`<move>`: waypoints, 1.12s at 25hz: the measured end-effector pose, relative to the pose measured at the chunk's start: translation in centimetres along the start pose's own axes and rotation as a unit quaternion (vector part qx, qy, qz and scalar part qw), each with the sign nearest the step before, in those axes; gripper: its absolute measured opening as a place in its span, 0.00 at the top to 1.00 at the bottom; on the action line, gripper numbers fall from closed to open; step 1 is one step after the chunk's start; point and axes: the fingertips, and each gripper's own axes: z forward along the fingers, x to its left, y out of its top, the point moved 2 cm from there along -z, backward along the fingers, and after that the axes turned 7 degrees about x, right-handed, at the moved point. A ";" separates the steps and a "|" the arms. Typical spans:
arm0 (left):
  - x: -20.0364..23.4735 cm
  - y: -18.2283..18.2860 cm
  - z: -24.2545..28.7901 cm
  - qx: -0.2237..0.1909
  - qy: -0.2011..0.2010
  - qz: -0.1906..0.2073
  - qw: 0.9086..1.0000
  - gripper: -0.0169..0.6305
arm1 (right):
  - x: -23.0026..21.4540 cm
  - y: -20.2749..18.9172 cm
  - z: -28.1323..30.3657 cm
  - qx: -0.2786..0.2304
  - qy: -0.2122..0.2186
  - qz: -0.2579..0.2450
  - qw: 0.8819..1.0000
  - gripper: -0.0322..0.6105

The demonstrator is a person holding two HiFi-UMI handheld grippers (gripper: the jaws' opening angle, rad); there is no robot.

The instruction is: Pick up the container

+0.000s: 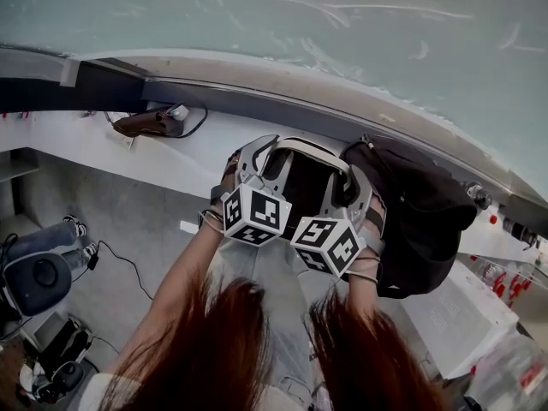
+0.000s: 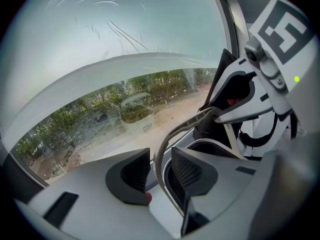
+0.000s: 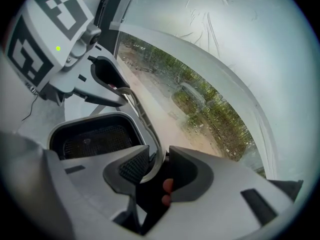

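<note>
The left gripper (image 2: 160,160) stands with its jaws apart. The thin rim of the white-rimmed container with a dark mesh floor (image 1: 301,146) passes between them, close to the right-hand pad and with a clear gap at the other. The right gripper (image 3: 157,156), just beside the left one, is closed on the same rim further along, and the mesh floor lies to its left. A black fabric bag (image 1: 419,204) sits just right of the right gripper. Beyond both grippers stretches a large window pane (image 2: 125,34).
</note>
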 end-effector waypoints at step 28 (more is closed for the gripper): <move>0.6 -0.1 1.6 0.007 0.029 -0.021 0.999 0.84 | -0.5 0.0 2.2 -0.018 -0.037 -0.001 0.999 0.83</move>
